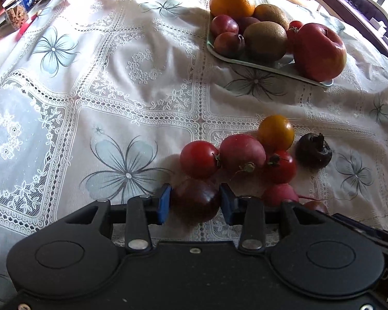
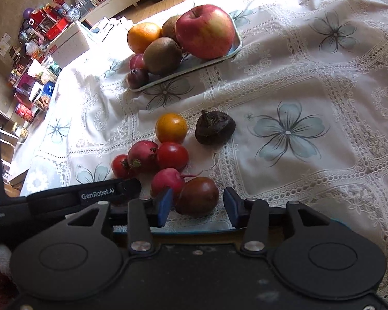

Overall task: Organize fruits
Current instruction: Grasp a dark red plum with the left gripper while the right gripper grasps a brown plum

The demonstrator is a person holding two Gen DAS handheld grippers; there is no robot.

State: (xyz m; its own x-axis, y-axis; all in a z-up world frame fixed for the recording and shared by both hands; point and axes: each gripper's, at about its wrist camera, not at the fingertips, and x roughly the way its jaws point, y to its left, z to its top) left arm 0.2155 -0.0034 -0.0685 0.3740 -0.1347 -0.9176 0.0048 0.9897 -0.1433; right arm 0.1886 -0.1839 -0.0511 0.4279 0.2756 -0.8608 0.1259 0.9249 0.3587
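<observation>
Dark plum point(image 1: 195, 201) pinched between left hand-held gripper point(image 1: 195, 202) pads, right hand-held gripper point(image 2: 198, 204) spread wide around possibly another dark tomato point(image 2: 197, 196), not touching, tray point(image 1: 245, 60) of fruit beyond.

The words "GenRobot.AI" stand in white on the black strap point(image 2: 84, 198) of the left gripper point(image 2: 64, 201); letters "AS" beside it are cut off.

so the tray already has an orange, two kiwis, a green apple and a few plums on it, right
Not quite: the apple on the tray is red with a yellowish patch, not green, as the right wrist view shows. The orange, two kiwis and plums are there.
</observation>
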